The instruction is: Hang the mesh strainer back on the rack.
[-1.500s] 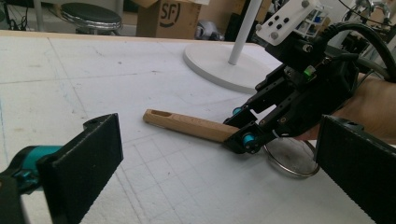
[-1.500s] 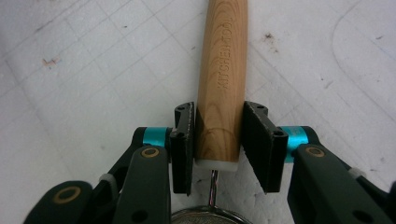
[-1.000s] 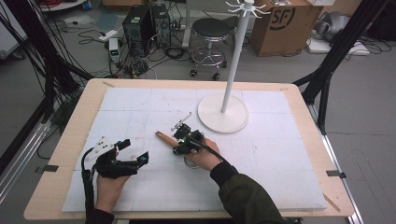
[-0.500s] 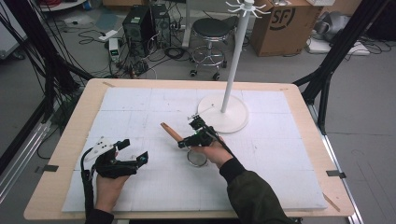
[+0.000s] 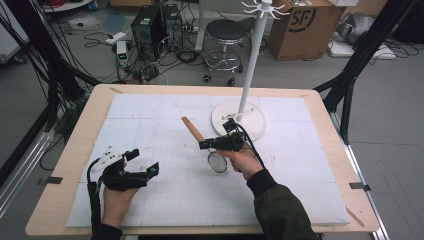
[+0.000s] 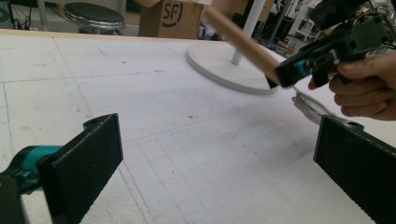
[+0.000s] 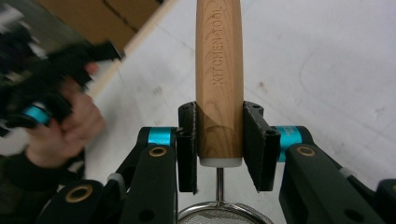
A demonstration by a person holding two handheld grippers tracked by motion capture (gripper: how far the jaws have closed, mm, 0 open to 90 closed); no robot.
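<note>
- From above, the right gripper [image 5: 202,145] held the strainer [image 5: 217,161] lifted off the counter [image 5: 150,115]
- Its own view showed jaws clamped on the engraved wooden handle [image 7: 219,79]
- Left gripper [image 6: 215,168] gaped wide, empty

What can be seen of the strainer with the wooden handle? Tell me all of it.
The strainer is a small kitchen sieve: a round mesh bowl in a metal rim, a thin metal stem, and a light wooden handle stamped KITCHEN TOOL. The right gripper is shut on the handle near its stem end, both pads pressed flat to the wood. It hangs lifted above the white table cover, handle slanting up and away, bowl lowest, near the white stand's base.
</note>
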